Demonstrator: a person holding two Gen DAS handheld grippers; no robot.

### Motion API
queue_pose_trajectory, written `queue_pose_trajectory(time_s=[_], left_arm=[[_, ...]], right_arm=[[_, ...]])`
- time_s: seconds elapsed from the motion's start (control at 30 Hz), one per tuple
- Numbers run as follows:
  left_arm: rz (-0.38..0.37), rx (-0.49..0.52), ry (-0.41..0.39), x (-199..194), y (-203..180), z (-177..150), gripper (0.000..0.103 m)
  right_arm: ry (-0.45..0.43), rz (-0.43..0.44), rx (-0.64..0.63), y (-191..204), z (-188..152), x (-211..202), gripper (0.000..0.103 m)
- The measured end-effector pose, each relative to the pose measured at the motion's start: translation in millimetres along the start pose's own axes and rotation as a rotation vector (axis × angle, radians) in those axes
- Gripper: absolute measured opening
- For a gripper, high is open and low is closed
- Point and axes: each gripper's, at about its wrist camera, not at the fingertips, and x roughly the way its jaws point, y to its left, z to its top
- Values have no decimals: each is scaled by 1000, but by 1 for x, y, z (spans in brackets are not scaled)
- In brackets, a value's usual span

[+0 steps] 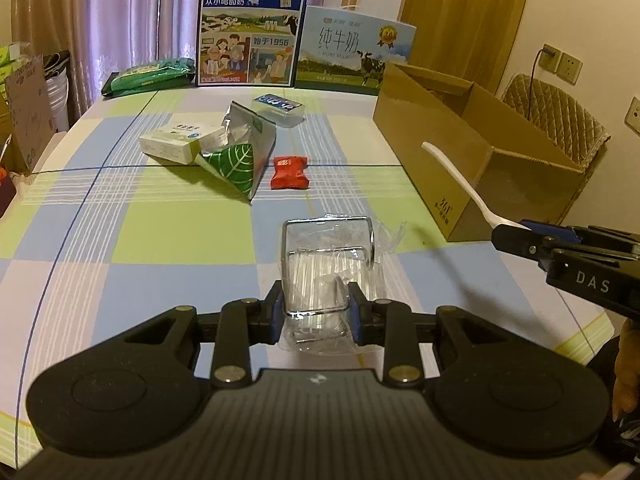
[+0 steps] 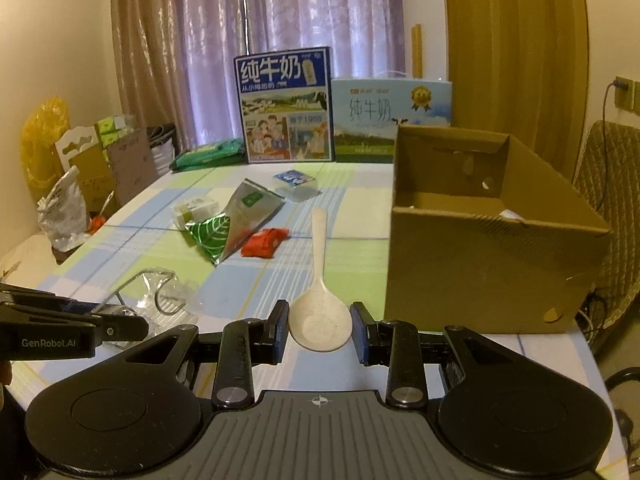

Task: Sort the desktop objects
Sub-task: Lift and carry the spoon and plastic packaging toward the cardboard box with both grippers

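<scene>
My left gripper (image 1: 316, 312) is shut on a chrome wire rack in a clear plastic wrapper (image 1: 328, 264), near the table's front. That wrapped rack (image 2: 156, 296) shows at the lower left of the right wrist view, with the left gripper (image 2: 128, 326) on it. My right gripper (image 2: 320, 332) is shut on the bowl of a white spoon (image 2: 318, 304), whose handle points away from me. In the left wrist view the spoon (image 1: 460, 176) sticks up from the right gripper (image 1: 516, 232) in front of the open cardboard box (image 1: 472, 152).
A green foil pouch (image 1: 236, 160), a white carton (image 1: 180, 140), a red snack packet (image 1: 290, 172) and a clear lidded tub (image 1: 280, 108) lie mid-table. Two milk cartons (image 1: 252, 28) and a green packet (image 1: 148, 76) stand at the far edge. The cardboard box (image 2: 480, 240) fills the right side.
</scene>
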Motion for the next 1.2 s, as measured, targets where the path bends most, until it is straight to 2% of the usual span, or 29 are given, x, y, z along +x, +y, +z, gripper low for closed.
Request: queue_pose_trajectory(time_s=[0.73,1.2], left_arm=[[-39,27,-16,-9,-29,15,26],[-78,50,-27,-5,-52,29,26]], right_arm=[[-69,-55,48,-30,12,-29,30],[-80,-91,78,-55,13,-35,30]])
